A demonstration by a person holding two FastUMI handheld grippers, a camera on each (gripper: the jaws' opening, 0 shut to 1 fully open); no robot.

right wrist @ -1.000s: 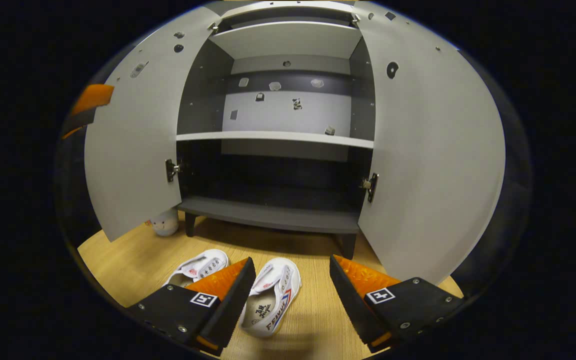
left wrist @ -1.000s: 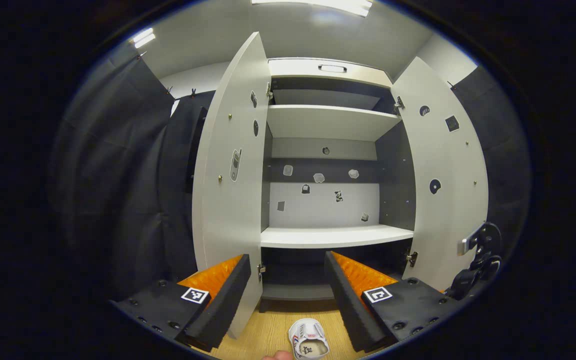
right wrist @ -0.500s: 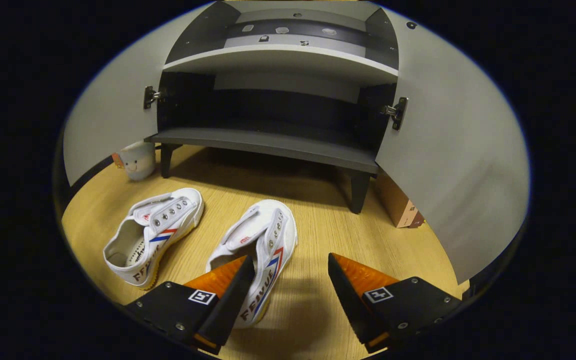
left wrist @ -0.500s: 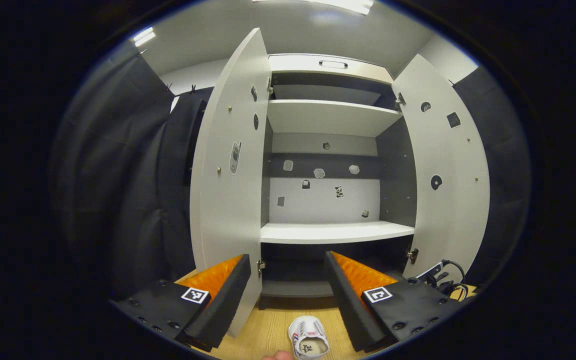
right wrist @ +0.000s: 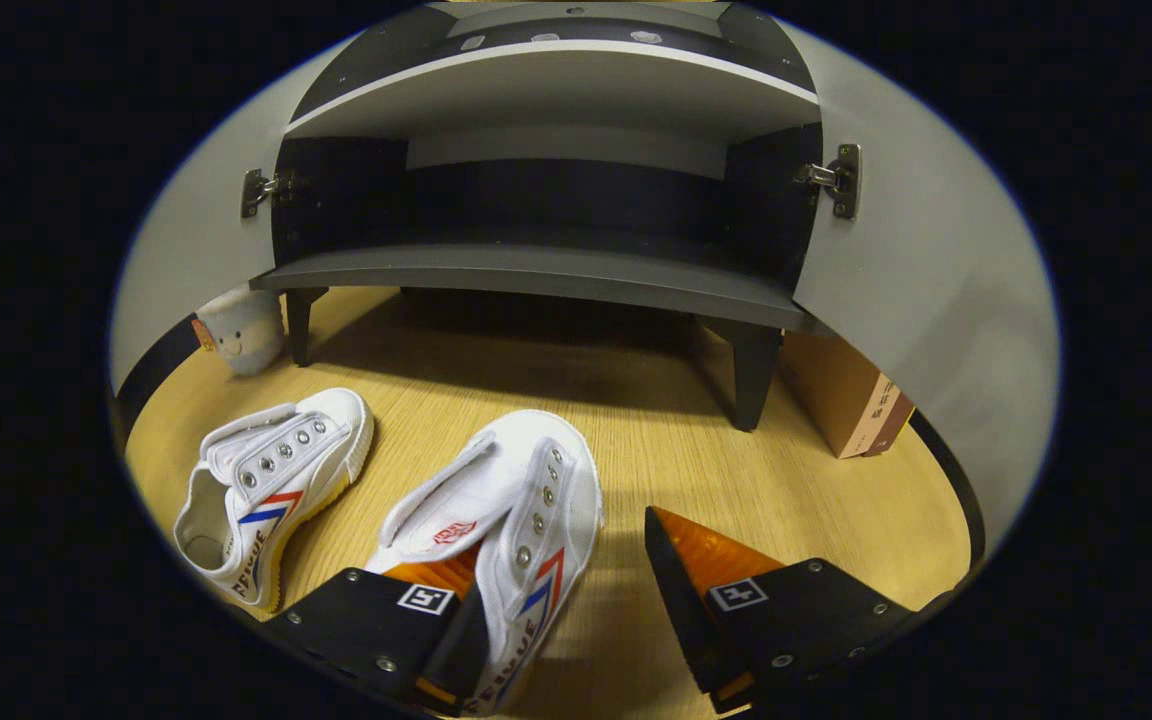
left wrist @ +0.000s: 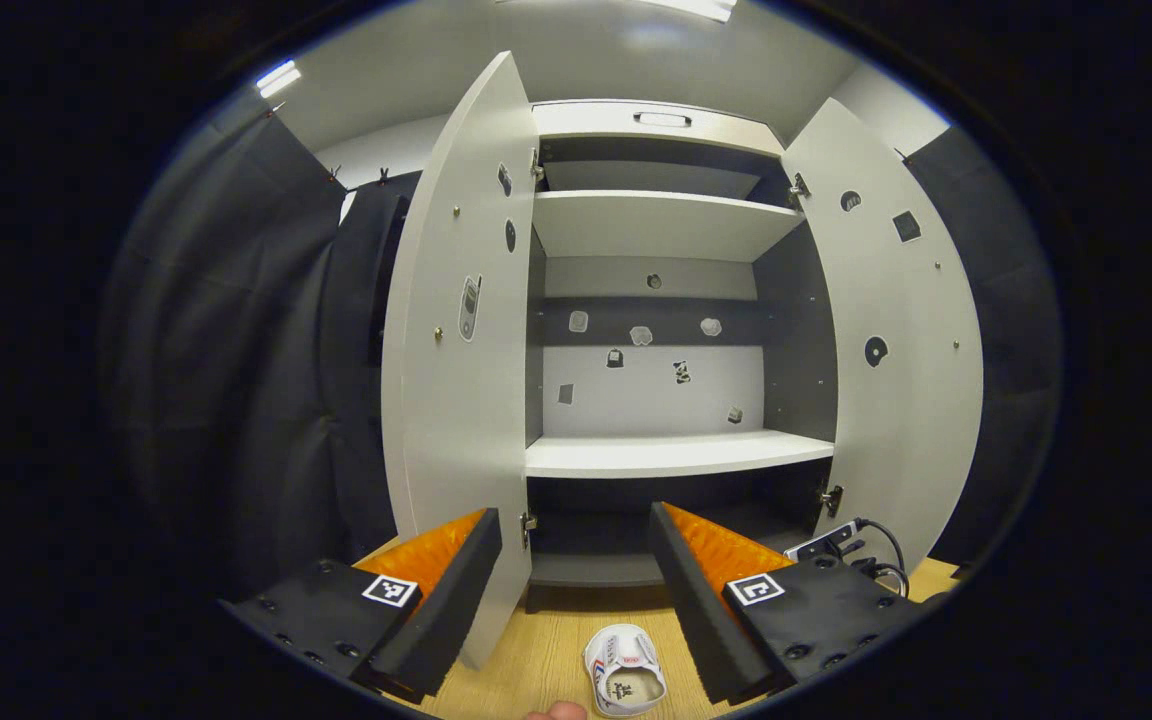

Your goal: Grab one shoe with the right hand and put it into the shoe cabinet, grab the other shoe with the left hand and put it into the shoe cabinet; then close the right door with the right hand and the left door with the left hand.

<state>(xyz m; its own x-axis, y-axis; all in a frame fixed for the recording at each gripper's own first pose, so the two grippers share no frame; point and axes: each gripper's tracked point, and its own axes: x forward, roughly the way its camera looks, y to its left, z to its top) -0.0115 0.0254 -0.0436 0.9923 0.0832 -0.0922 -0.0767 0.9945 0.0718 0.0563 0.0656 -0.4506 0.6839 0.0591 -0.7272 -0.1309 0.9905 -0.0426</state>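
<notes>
Lowered since before, my right hand-held gripper (right wrist: pixel 561 600), jaws spread, straddles the near sneaker's (right wrist: pixel 496 520) sidewall; I fear it slipping out.

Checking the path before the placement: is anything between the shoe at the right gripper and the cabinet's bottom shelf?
Nothing visible. The shoe at the right gripper faces bare floor up to the bottom shelf; both doors stand open. The other shoe and a small mug sit off to the side.
</notes>
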